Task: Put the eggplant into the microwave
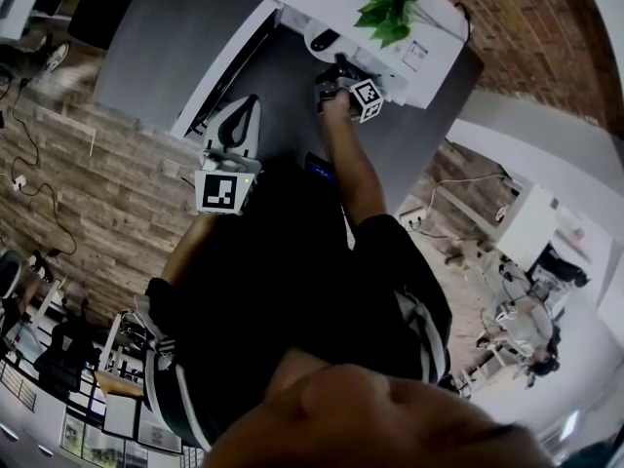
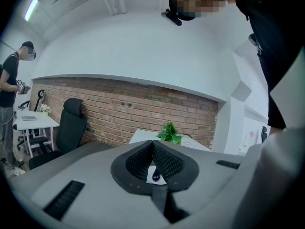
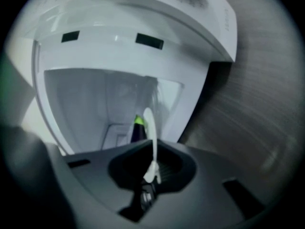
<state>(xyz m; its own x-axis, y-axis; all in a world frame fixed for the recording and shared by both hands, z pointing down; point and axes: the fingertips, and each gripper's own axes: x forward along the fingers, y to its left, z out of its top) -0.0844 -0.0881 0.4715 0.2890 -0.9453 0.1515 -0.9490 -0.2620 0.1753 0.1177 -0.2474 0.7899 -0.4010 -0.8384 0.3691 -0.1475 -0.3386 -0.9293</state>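
Brick wall (image 2: 119, 113) at the back of an office room; white microwave (image 3: 214, 23) with a potted plant (image 1: 390, 8) on top.

Eggplant (image 3: 137, 131): dark purple body, bright green cap at its upper end. It sits in the mouth of the open microwave cavity, white walls around it. It is just behind a white plate (image 3: 148, 120), which shows edge-on. Probably riding on that plate, though the contact is not visible.

Right tool (image 3: 151, 149): jaws clamped on the near rim of the plate, thin white edge running up from between them. Head view puts this tool right at the microwave front.

Left tool (image 2: 152, 143): well back from the microwave, jaw tips meeting, gripping nothing that I can make out. A small dark purple spot on a white patch shows through the opening below the tips. It appears to lie beyond the jaws, not between them. Cannot tell what it is.

Handling, my judgement:
- Eggplant looks light, firm, smooth-skinned and likely slippery; rounded, so it may roll.
- Plate is stiff. A one-sided rim grip lets it tip, so keep it level.
- The rim hold looks the sounder choice here: no squeeze on the skin.
- If taken directly, grip across the mid-body, not the cap.
- Watch plate edge against cavity floor and walls.
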